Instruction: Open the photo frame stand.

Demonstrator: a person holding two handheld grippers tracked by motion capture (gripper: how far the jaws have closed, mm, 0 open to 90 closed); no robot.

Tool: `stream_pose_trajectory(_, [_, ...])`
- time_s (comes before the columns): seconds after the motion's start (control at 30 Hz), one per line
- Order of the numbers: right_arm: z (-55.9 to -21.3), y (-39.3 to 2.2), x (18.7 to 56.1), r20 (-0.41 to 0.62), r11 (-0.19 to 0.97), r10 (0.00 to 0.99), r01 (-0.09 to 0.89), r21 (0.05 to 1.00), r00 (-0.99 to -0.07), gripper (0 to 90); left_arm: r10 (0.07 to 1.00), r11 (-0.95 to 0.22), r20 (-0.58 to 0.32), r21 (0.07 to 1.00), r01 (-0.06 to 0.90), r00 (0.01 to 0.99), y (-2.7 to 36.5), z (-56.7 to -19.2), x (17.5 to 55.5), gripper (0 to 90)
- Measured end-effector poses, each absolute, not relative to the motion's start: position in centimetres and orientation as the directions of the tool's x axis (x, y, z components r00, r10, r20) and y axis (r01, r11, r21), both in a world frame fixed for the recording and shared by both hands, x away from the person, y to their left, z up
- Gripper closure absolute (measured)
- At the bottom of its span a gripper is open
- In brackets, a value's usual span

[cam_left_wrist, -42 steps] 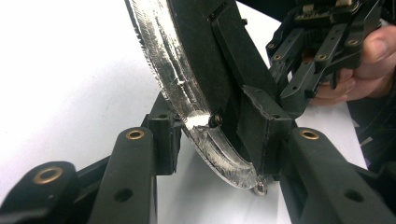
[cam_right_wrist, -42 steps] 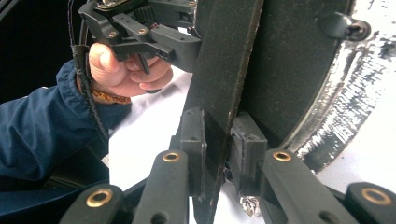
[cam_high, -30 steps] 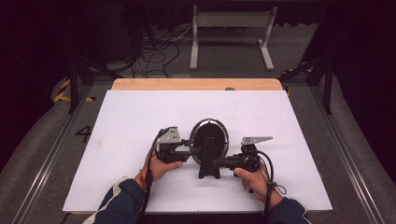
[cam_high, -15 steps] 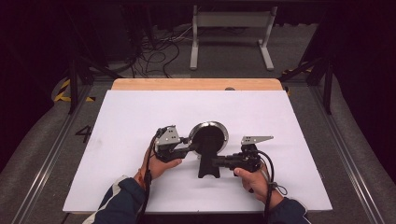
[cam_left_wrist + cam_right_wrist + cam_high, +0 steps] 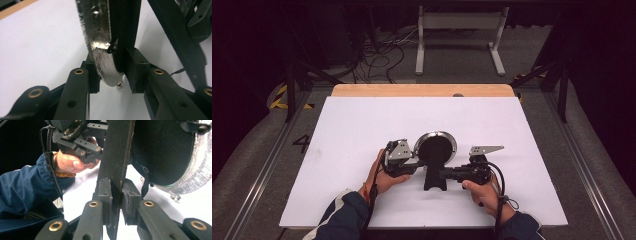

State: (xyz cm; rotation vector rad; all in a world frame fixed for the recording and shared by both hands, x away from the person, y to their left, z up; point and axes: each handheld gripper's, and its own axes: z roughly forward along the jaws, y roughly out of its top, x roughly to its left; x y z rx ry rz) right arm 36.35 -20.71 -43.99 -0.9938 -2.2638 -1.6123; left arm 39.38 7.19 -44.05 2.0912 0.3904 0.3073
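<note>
A round frame [image 5: 435,147] with a silver rim and a black back hangs just above the white table top [image 5: 362,130], low and centre in the high view. My left gripper [image 5: 417,159] comes in from the left. Its pads press the silver rim [image 5: 102,57] and the black back between them, and the jaws have just been opening slightly. My right gripper [image 5: 443,174] is shut on the frame's black stand leg [image 5: 433,175], which runs up between its pads [image 5: 116,195]. In the right gripper view, the left hand [image 5: 67,162] shows behind the leg.
A wooden board edge [image 5: 422,90] runs along the far side of the table. Behind it on the floor stand a white metal rack [image 5: 459,30] and loose cables [image 5: 382,55]. Metal rails [image 5: 267,165] run along both sides.
The round frame has tipped back and its disc looks flatter than a second ago. The left gripper shifted slightly with it. The right hand kept still.
</note>
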Motion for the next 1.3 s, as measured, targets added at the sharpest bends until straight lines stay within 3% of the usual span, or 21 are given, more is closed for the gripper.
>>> stream_pose_trajectory(0.67, [-44.1,-20.0,37.3,0.456,0.214,0.470,0.599,0.772,-0.756,78.9,0.457,-0.546,0.206,0.833,0.090,0.866,6.9,-44.2,40.8,67.7])
stream_pose_trajectory(1.3, [-44.3,-19.7,37.5,0.403,0.236,0.517,0.578,0.781,-0.755,78.4,0.474,-0.559,0.238,0.825,0.081,0.848,6.4,-44.3,41.3,67.4])
